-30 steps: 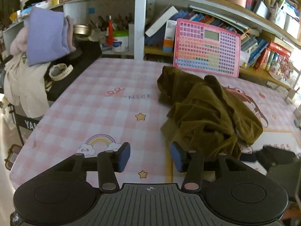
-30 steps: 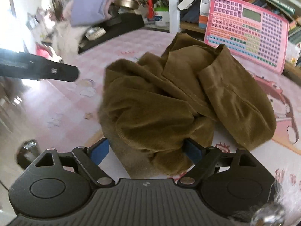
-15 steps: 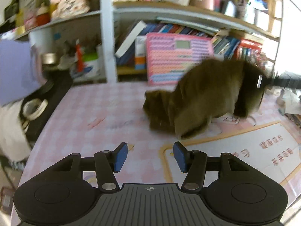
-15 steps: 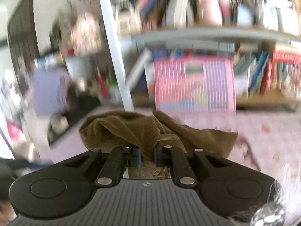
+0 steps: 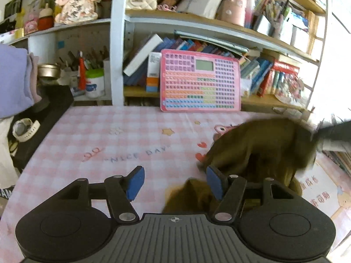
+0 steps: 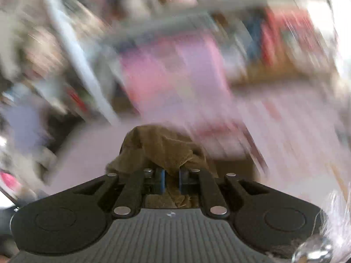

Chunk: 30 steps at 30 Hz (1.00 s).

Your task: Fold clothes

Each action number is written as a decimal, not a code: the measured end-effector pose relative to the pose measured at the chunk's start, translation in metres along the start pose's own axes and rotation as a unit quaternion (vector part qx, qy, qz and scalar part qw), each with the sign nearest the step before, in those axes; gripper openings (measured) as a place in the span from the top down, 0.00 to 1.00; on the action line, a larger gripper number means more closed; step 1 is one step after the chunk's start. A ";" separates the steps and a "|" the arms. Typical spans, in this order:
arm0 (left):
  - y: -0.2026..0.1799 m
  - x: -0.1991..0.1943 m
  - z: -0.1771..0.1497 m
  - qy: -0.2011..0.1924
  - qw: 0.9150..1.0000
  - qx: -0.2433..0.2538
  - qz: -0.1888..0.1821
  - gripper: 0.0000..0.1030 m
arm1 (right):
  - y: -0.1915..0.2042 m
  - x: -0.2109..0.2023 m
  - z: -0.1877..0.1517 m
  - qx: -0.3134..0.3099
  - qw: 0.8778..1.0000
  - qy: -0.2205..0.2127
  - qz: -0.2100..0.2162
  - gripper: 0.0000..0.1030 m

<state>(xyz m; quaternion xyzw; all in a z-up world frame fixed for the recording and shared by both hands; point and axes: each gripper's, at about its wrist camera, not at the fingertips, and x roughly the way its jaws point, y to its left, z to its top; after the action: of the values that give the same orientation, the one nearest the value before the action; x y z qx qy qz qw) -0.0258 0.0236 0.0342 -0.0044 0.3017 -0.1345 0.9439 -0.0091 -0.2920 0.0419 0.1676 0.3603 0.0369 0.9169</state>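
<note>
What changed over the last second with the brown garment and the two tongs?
The right tongs closed on the crumpled olive-brown velvety garment, which lay free a second ago, and lifted and swung it toward the right of the pink checked tablecloth. The left tongs stayed open and empty, now beside the cloth's lower edge.

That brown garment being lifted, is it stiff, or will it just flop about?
Probably floppy: the brown garment sags from the right gripper, whose fingers are pinched on a bunched fold. It looks fairly thick, maybe velvety, so likely not slippery. Part still trails on the checked tablecloth, so it should drag.
</note>
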 end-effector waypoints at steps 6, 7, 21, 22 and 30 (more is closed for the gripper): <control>-0.019 0.009 -0.002 0.018 1.000 0.018 -0.017 0.38 | -0.054 0.015 -0.045 0.076 0.996 0.052 -0.022 0.84; -0.022 0.010 -0.002 0.021 0.999 0.021 -0.020 0.38 | -0.055 0.014 -0.046 0.076 0.996 0.051 -0.020 0.81; -0.089 0.060 0.002 0.045 0.988 0.139 -0.055 0.38 | -0.057 -0.014 -0.076 0.097 0.990 0.094 0.038 0.48; -0.090 0.062 0.003 0.045 0.987 0.142 -0.056 0.38 | -0.058 -0.011 -0.081 0.109 0.987 0.107 0.048 0.47; -0.082 0.063 0.004 0.050 0.987 0.143 -0.054 0.38 | -0.094 0.006 -0.088 0.308 0.939 0.068 0.136 0.40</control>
<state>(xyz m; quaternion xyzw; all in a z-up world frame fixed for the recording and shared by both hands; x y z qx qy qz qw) 0.0054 -0.0722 0.0090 0.1207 0.3252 -0.2272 0.9100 -0.0688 -0.3544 -0.0531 0.4864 0.3896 0.0596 0.7797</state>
